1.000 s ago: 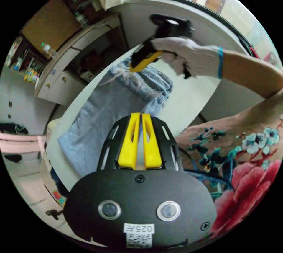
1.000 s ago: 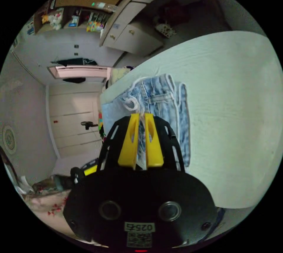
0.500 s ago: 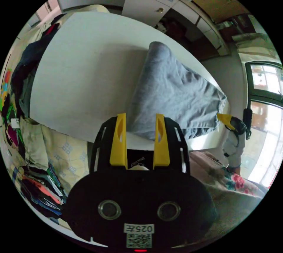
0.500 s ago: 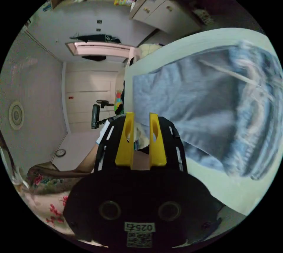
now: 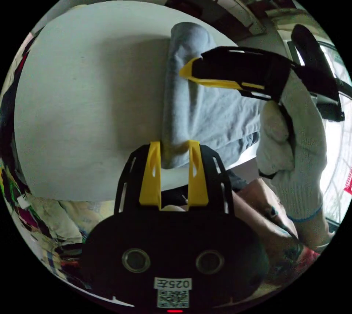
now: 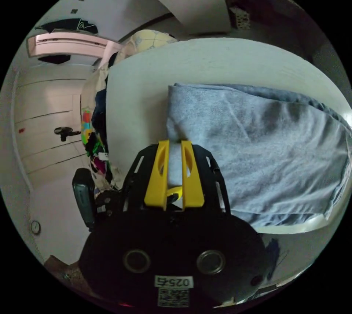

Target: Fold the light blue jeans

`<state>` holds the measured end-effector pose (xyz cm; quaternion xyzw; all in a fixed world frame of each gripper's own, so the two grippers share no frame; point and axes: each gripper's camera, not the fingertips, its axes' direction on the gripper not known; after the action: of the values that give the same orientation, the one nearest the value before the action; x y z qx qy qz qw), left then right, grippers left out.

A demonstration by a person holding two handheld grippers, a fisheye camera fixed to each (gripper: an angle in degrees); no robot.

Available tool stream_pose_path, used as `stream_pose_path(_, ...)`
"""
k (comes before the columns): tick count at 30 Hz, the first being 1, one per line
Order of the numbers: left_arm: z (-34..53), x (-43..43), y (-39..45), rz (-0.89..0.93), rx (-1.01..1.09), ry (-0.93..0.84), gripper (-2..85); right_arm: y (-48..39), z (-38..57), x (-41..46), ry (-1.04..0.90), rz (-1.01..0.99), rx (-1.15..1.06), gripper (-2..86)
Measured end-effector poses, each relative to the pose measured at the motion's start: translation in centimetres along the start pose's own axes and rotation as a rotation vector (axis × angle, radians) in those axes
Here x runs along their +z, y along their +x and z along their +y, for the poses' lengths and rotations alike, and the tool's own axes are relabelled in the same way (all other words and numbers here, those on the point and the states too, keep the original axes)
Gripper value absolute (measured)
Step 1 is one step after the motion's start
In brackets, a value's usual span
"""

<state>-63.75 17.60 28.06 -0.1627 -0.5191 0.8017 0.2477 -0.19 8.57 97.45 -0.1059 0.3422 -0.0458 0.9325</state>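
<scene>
Oddly, no readable writing (folded jeans (image 6: 256,152) unbranded)

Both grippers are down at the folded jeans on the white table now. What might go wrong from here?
Two risks, as judgements:
1. The jeans reach the near table edge, their corner about on it; a tug toward the person may drag them off.
2. The left gripper straddles the folded edge with its jaws open, while the right gripper hovers over the same fold. Closing now may catch only the top layers, or the grippers may collide.
</scene>
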Motion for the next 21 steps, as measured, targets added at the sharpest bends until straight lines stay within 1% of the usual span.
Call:
stream_pose_path(4,-0.5,-0.4,0.3,-0.049,0.112,-0.015,9.4,-4.1,0.2,-1.4,0.055,0.08,0.024,9.0)
stream_pose_path(10,-0.8,-0.9,-0.6,-0.051,0.177,-0.018,8.0,-9.7,-1.5,-3.2,0.085,0.221,0.069,14.0)
stream_pose_path(12,-0.7,-1.1,-0.8,-0.051,0.189,-0.011,7.8,-11.2,-2.8,-1.8,0.031,0.257,0.076,15.6)
stream_pose_path(13,-0.6,-1.1,-1.0,-0.053,0.194,-0.008,7.7,-12.0,-4.0,-0.1,-0.036,0.269,0.086,15.8)
stream_pose_path(15,-0.5,-1.2,-1.0,-0.068,0.216,-0.003,7.5,-14.5,-4.9,1.1,-0.039,0.461,0.119,14.2)
stream_pose_path(16,-0.5,-1.2,-1.1,-0.075,0.218,-0.005,7.4,-16.3,-5.5,2.3,-0.07,0.615,0.113,13.2)
stream_pose_path(17,-0.6,-1.2,-1.2,-0.081,0.215,-0.008,7.4,-18.0,-5.9,2.8,-0.081,0.691,0.074,12.7)
stream_pose_path(19,-0.7,-1.2,-1.4,-0.079,0.198,-0.014,7.4,-19.5,-6.2,3.2,-0.1,0.757,0.03,12.4)
stream_pose_path(21,-0.8,-1.2,-1.7,-0.08,0.206,-0.023,7.4,-19.5,-6.3,2.8,-0.098,0.732,0.029,12.4)
